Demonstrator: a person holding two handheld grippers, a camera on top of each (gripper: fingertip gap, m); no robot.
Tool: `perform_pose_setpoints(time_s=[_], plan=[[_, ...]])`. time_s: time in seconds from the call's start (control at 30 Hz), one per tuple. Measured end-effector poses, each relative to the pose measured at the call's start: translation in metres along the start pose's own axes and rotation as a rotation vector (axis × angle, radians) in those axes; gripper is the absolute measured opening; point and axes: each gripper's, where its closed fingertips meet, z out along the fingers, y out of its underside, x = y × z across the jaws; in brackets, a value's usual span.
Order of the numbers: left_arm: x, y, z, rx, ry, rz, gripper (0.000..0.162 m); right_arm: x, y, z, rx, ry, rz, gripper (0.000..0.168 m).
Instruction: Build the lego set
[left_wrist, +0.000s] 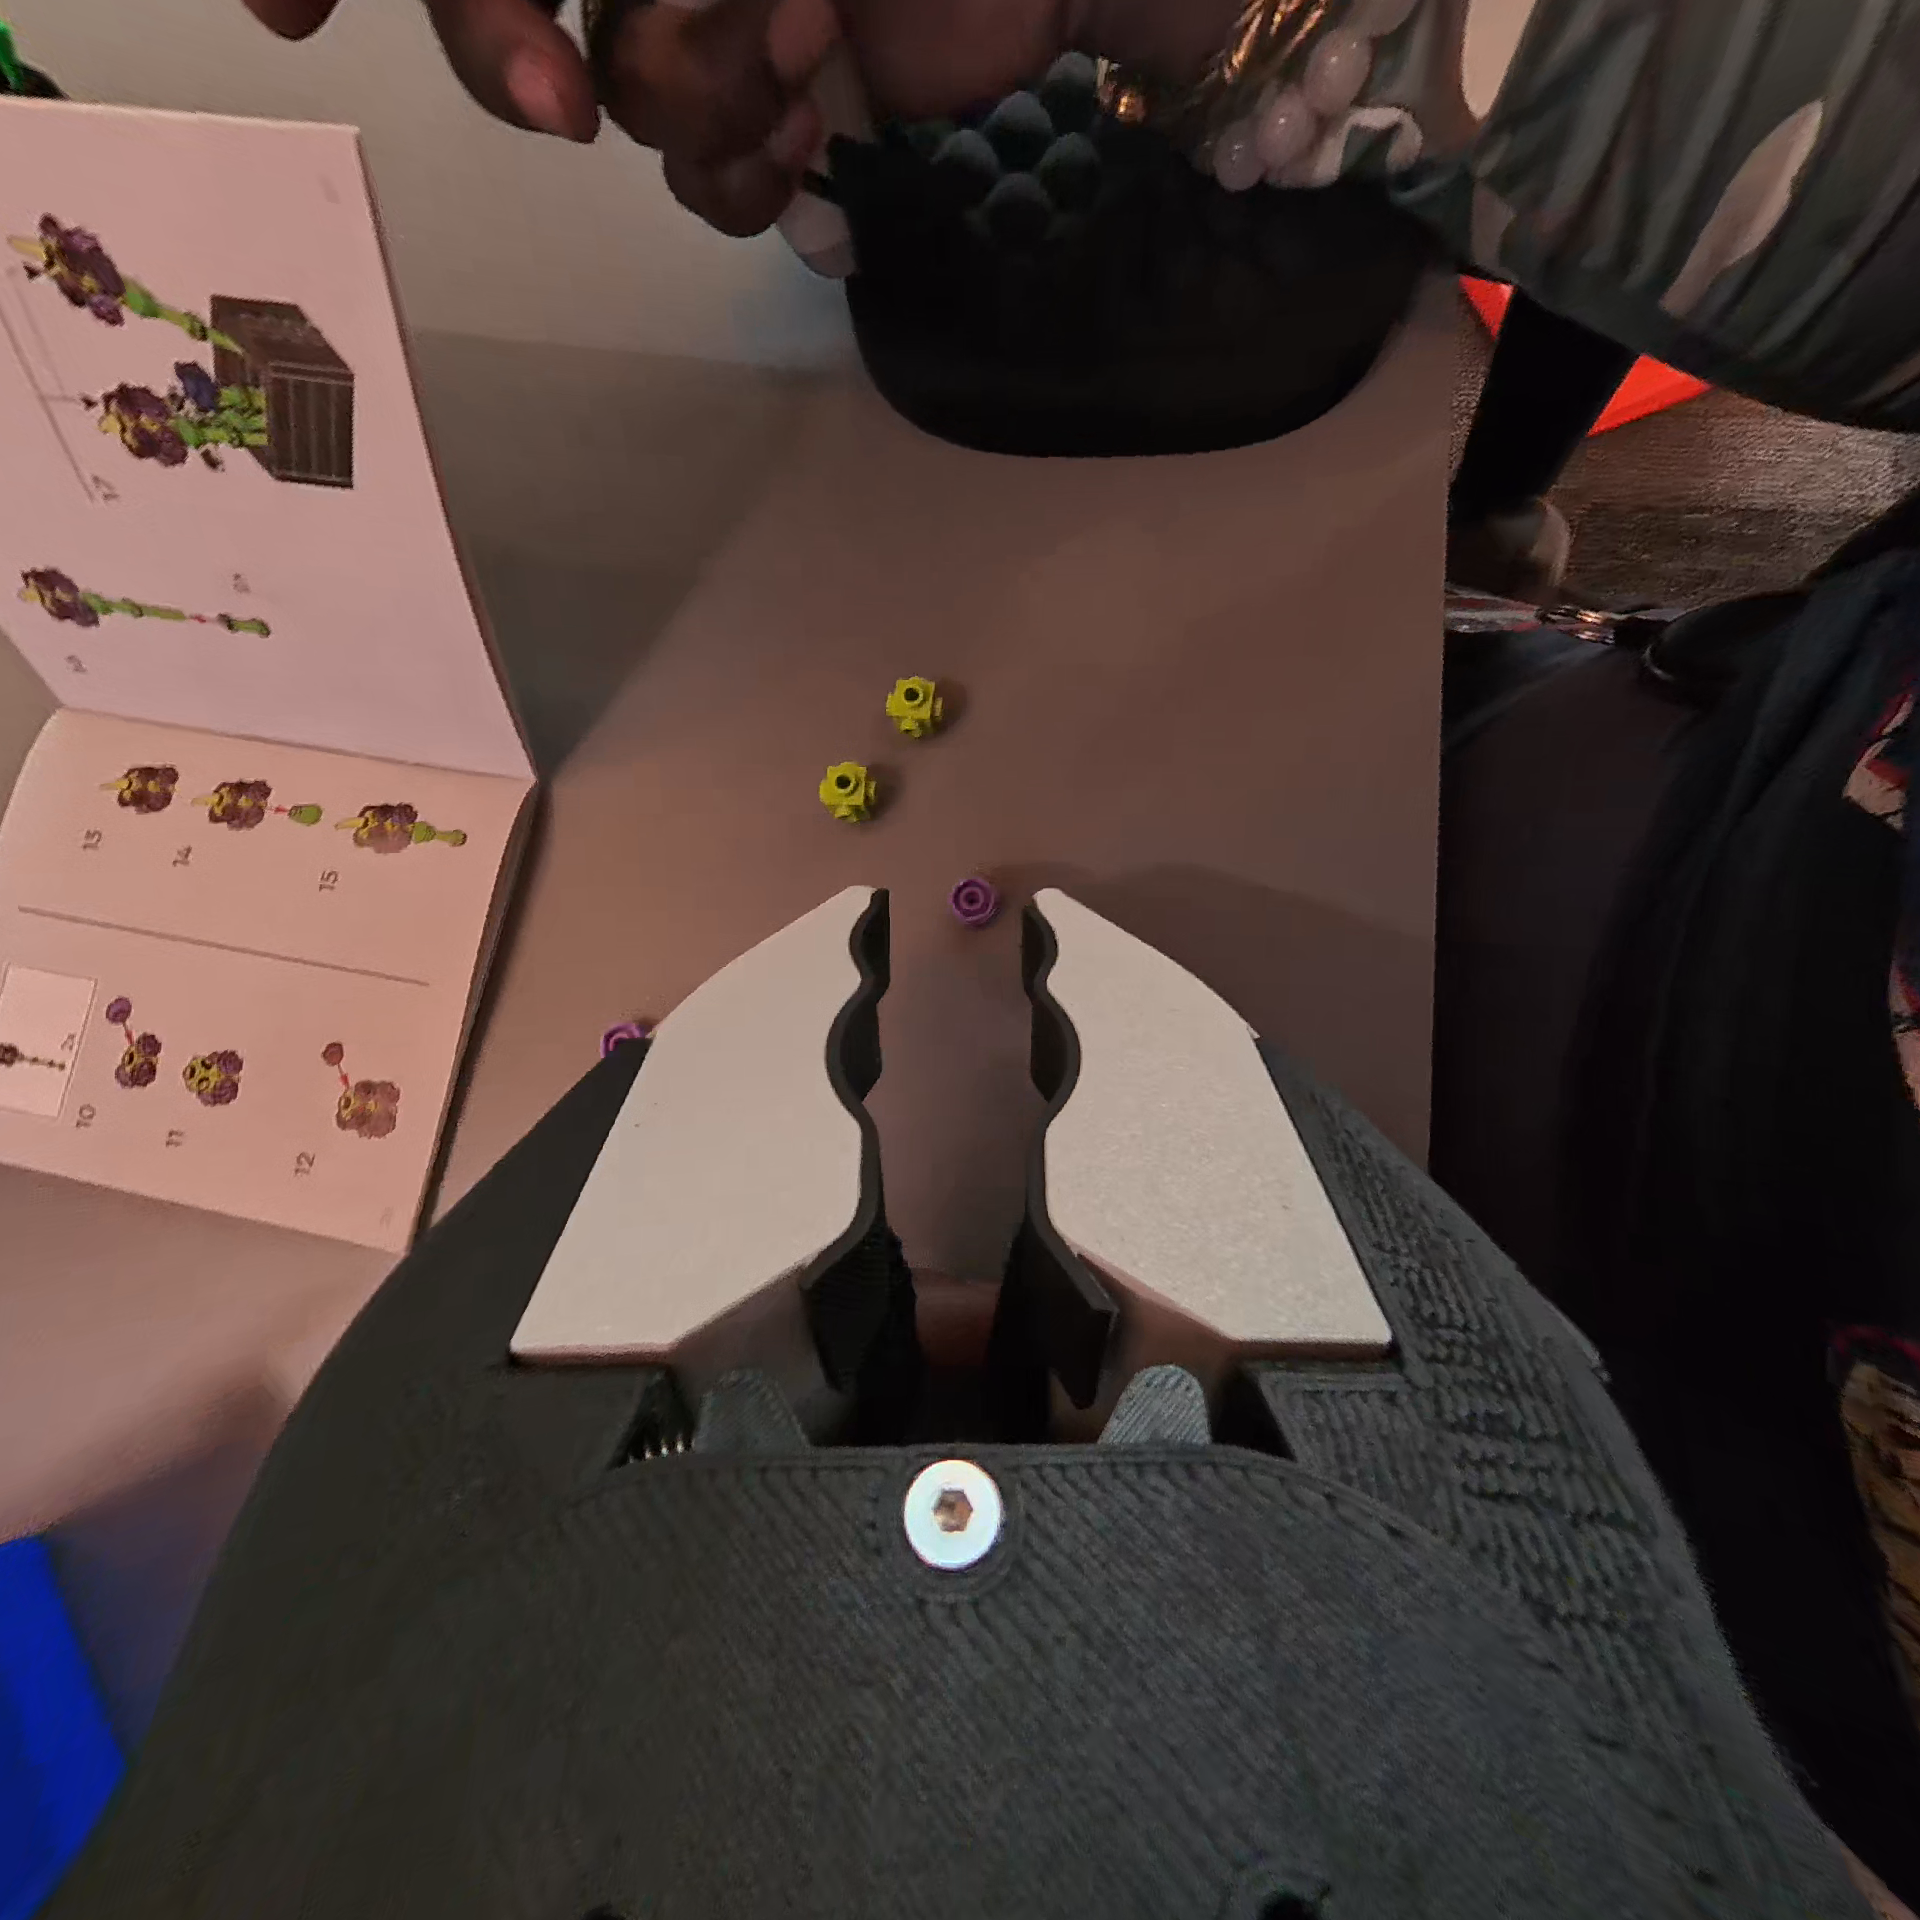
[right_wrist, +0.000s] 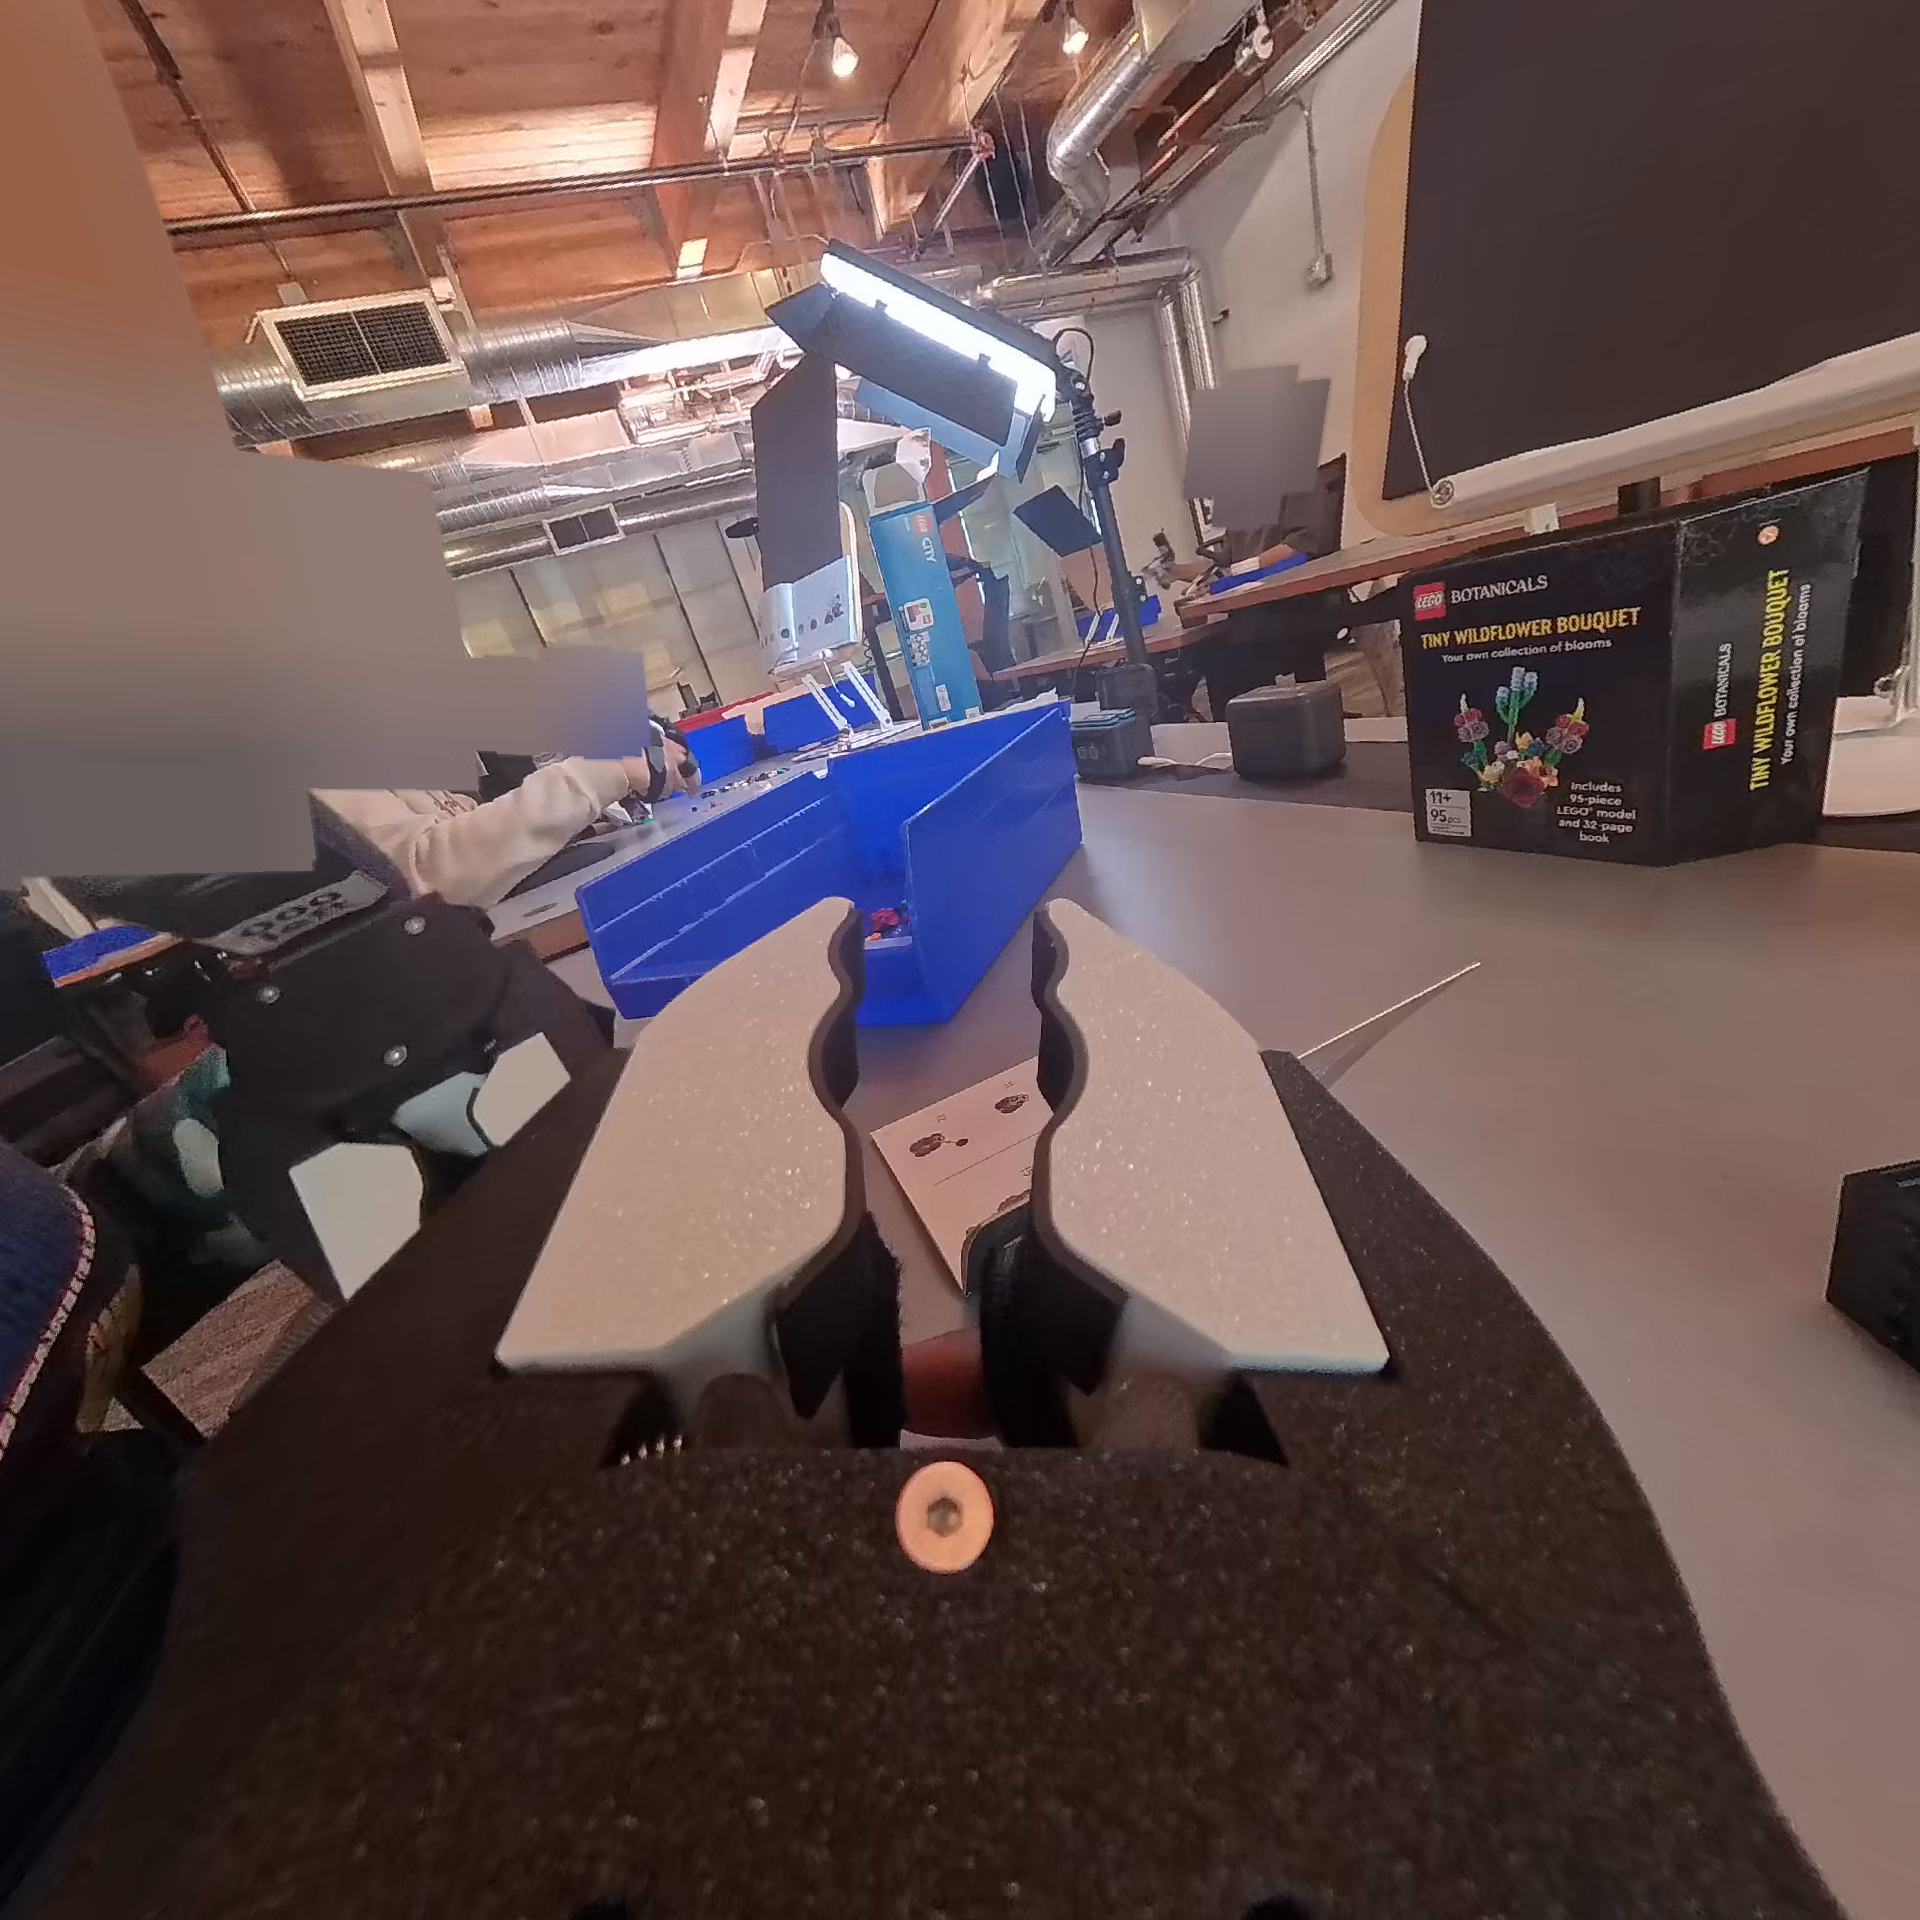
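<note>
Left wrist view, left to right: open instruction booklet (left_wrist: 239, 665) fills the left edge of the frame, pages showing purple-and-green flower steps, lying on the grey table (left_wrist: 1143, 623). Blue corner of something at lower left, too cropped to name. A purple round stud (left_wrist: 621, 1037) peeks out at the outer edge of the left gripper (left_wrist: 956, 925), mostly hidden by the finger. Gripper jaws stand apart with a moderate gap, holding nothing. Another purple round piece (left_wrist: 975, 900) sits on the table at the fingertips, nearer the right-hand tip, whether touching it I cannot tell. Above centre, two lime-yellow studded bricks (left_wrist: 849, 792) (left_wrist: 914, 707) lie near each other, apart from the gripper. Top of frame: a hand (left_wrist: 665, 94) over a black gripper body, with a grey sleeve toward upper right. Right wrist view, left to right: the other gripper seen at mid left; blue plastic bin (right_wrist: 935, 831) at centre, small pieces inside, just past the right gripper (right_wrist: 945, 935). Its jaws are likewise parted, with nothing between them; a booklet page (right_wrist: 935, 1153) shows through the gap. Black set box (right_wrist: 1558, 707) stands on the table at right.
</note>
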Motion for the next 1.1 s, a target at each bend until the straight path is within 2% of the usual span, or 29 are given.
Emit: perform_pose_setpoints(time_s=[0.1,0.4,0.67,1.1], plan=[[0.003,0.005,0.005,-0.006,-0.01,0.055,0.027,0.001,-0.001,-0.001,0.006,0.001,0.004,0.031],[-0.002,0.008,0.004,0.035,-0.002,-0.003,0.028,0.003,0.0,-0.001,0.009,0.005,0.025,0.031],[0.0,0.011,0.005,0.055,0.073,-0.065,0.028,0.001,0.0,-0.001,0.009,0.004,0.007,0.031],[0.006,0.007,0.001,0.117,0.137,-0.073,0.027,-0.001,0.005,0.003,-0.03,-0.001,-0.006,0.031]])
